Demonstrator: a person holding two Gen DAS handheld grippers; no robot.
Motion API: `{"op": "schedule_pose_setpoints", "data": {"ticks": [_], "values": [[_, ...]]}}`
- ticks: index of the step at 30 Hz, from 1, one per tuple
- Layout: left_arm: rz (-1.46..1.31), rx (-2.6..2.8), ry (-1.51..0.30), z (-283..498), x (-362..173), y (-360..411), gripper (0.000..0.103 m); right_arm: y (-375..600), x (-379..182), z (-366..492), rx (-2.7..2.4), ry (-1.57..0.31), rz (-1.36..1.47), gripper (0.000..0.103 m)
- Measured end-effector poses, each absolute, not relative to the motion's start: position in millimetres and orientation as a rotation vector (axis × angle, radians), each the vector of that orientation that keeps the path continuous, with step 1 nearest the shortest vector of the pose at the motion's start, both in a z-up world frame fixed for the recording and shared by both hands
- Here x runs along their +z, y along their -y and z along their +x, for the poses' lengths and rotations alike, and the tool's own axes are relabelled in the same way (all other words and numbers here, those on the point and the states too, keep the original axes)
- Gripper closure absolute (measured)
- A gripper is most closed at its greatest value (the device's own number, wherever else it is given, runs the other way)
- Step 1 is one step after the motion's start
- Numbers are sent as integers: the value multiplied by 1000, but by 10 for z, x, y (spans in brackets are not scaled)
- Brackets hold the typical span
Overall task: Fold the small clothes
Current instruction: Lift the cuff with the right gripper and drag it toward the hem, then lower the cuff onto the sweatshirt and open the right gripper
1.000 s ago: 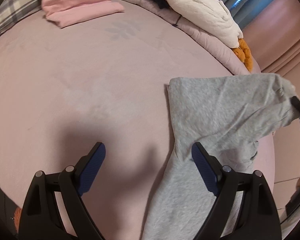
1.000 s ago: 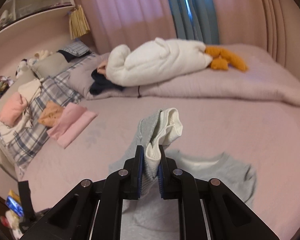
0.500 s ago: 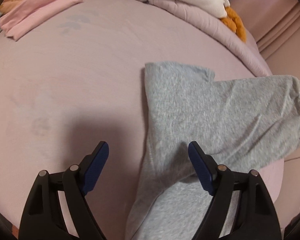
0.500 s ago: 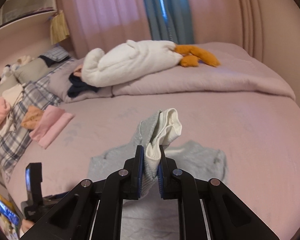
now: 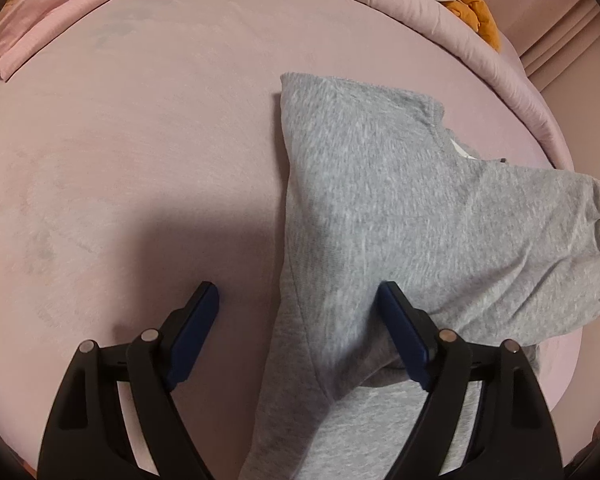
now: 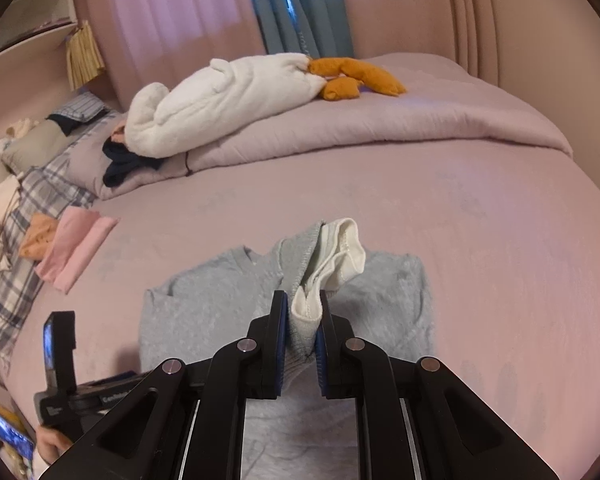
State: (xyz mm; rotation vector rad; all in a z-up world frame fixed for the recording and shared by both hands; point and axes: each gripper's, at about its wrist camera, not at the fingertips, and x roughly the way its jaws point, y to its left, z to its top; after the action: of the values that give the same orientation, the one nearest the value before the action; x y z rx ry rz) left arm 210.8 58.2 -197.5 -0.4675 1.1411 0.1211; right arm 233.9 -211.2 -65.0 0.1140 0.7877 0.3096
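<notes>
Pinching grey sweatshirt (image 6: 204, 312), right gripper (image 6: 303, 320)

Spread flat on pink bed (image 6: 500, 240): small grey sweatshirt (image 6: 204, 312), front centre. Far left, folded pink garment (image 6: 76, 248). Behind, on lilac quilt (image 6: 420, 120), white plush goose (image 6: 228, 96).
</notes>
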Motion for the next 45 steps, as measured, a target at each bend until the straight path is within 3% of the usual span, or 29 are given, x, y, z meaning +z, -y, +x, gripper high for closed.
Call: {"op": "schedule_pose_setpoints", "data": {"ticks": [29,45], "values": [[-353,156,-1151,2094,-2047,-424,9,2458,-1506,2569,203,-1000,153,89],[-347,159,-1160,2146,-2063,-421,6,2649,-1682,2559,211,-1020,195,89]]}}
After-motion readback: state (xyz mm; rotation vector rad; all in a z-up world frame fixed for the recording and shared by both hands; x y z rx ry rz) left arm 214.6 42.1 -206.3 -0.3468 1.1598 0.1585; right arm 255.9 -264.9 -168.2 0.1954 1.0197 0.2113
